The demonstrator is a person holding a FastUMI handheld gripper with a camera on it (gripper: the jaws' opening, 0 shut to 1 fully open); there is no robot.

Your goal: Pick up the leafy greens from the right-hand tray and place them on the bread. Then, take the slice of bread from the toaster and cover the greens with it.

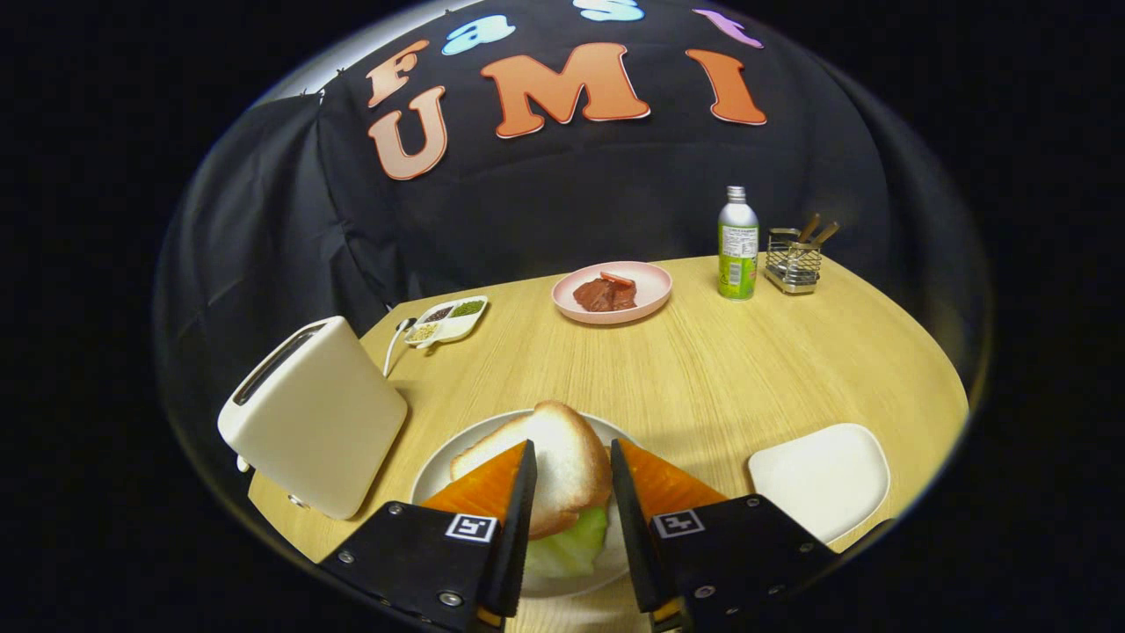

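**Sandwich looks basically done, top slice is on**

Looking down along my hand-held gripper [569,492]: the fingers are apart, with a gap between them, and they hang just above the plate [439,470] without pressing on anything. Whether a fingertip brushes the bread I can't really tell from here.

Between the fingers sits a bread slice [562,462], tilted a bit, lying on top of the greens [571,547]. A green leaf pokes out from under it on the near side. I'd guess there's a bottom slice under there too, but it's hidden.

The right tray [822,475] beside the plate has no greens on it. The toaster [312,418] stands to the left of the plate, and I can't see bread sticking out of its slot.

So my read: greens placed, cover slice placed, both steps pretty much finished. All that's left is maybe backing off, or nudging the slice if it sits crooked.

Further back on the table [703,369] there's a pink plate with meat [611,292], a bottle [737,246], a wire holder [793,261] and a small spice dish [448,320], all well away from the action.
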